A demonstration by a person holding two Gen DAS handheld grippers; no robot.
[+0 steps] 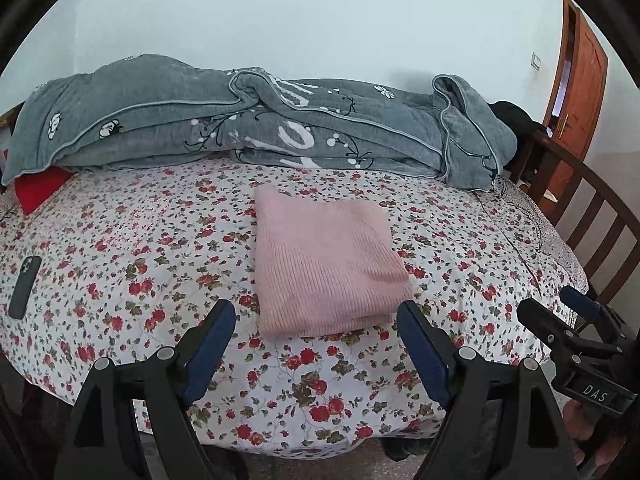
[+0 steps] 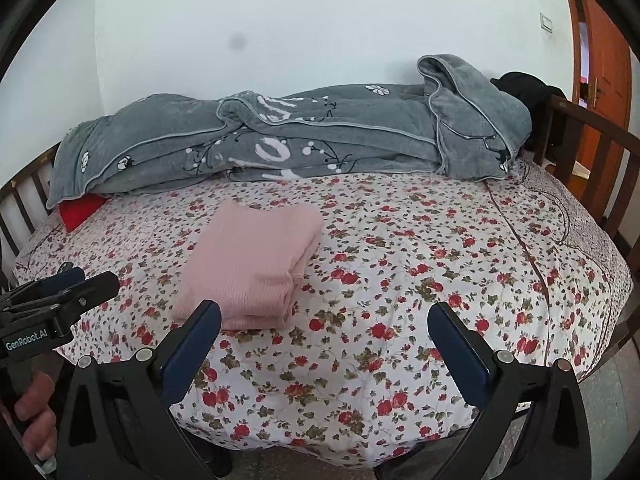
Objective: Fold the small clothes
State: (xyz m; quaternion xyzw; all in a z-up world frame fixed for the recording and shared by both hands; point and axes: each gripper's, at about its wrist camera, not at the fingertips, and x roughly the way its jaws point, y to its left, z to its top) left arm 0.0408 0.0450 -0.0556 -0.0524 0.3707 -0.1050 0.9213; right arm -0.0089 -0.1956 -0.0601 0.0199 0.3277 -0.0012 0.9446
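The pink ribbed knit garment (image 1: pixel 328 264) lies folded into a compact, several-layered rectangle near the middle of the bed, its stacked fold edges facing the near side, as the right wrist view shows. The left gripper (image 1: pixel 316 344) hovers just short of the garment's near edge with its blue-padded jaws spread wide and nothing between them; the right gripper (image 2: pixel 324 344) stands beside the garment, to its right, jaws at full spread and likewise empty. Neither touches the cloth. In my judgement the fold is finished and both tools are clear of it. Risks from here: a jaw passing low over the near edge could catch the top layer and drag the stack open; a soft mattress gives under pressure, so any press beside the garment could tilt the layers and let them slide. The bedsheet, white with small red roses (image 1: pixel 120 248), is smooth around the garment and offers little grip. A dark phone in a case (image 1: pixel 25 286) lies on the sheet well to the left, apart from the work. Along the far side sits a bunched grey blanket with white flower print (image 1: pixel 256 128), covering part of a red cushion (image 1: pixel 38 192). A dark wooden slatted bed rail (image 1: pixel 584 208) bounds the right side, with black clothing draped over its far end. The wall behind is plain white; an orange-brown wooden door (image 1: pixel 580 80) stands at the right.
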